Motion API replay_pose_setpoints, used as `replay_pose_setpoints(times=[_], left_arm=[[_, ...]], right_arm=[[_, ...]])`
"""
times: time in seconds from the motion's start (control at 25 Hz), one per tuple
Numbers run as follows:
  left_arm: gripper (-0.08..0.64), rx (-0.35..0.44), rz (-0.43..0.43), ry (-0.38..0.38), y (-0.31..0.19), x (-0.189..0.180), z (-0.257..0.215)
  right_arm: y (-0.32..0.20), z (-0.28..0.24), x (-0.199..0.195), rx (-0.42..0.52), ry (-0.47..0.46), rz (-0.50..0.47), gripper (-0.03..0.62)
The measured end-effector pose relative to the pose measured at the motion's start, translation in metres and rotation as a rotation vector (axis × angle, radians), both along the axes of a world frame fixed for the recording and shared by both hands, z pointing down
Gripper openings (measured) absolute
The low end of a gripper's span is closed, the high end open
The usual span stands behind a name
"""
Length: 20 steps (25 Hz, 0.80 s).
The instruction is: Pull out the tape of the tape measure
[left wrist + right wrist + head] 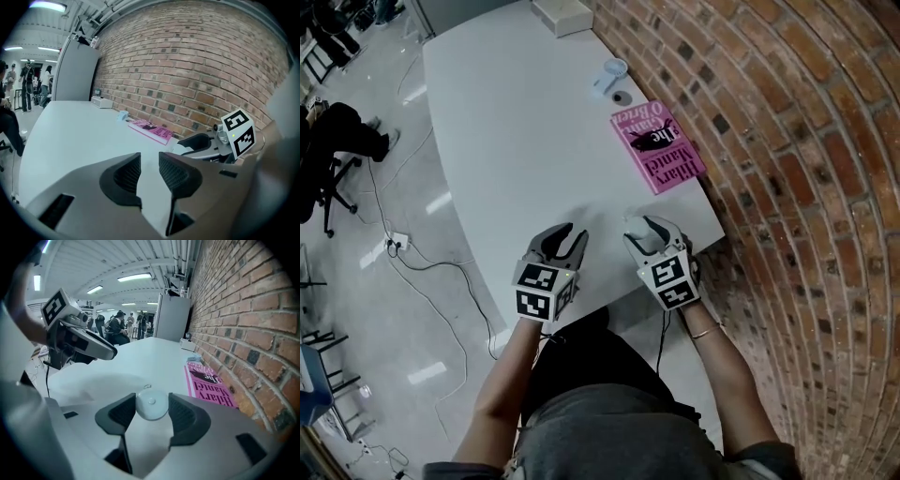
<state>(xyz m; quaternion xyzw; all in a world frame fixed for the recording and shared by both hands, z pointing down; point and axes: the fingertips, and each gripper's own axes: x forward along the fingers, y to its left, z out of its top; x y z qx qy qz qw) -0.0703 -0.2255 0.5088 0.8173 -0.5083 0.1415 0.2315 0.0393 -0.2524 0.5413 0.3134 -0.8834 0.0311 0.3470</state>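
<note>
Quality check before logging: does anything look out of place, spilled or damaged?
Nothing stands out: the tape measure is held in the right hand-held gripper, the book lies flat on the table, nothing spilled.

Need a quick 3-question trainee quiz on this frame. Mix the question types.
1. True or false: something sits between the jaws of the left gripper.
2. The pink book lies: A) on the table beside the brick wall; B) on the floor; C) under the left gripper.
3. Fill in: the jaws of the right gripper press on the ____.

Key: 1 false; 2 A; 3 tape measure.
</note>
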Motion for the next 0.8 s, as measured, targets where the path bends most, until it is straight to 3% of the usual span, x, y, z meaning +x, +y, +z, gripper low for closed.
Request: replay_pose_setpoints(times=[0.32,0.8], left_arm=[[0.13,0.06,0.192,-0.049,-0.007,0.048,-0.022],[0.13,0.103,0.489,-0.147,0.009,0.115,-0.031]], right_arm=[[0.018,-0.034,0.028,0.123,0.034,-0.04,0.222],[0.047,-0.063,0.057,0.198,0.076,-0.072,0.222]])
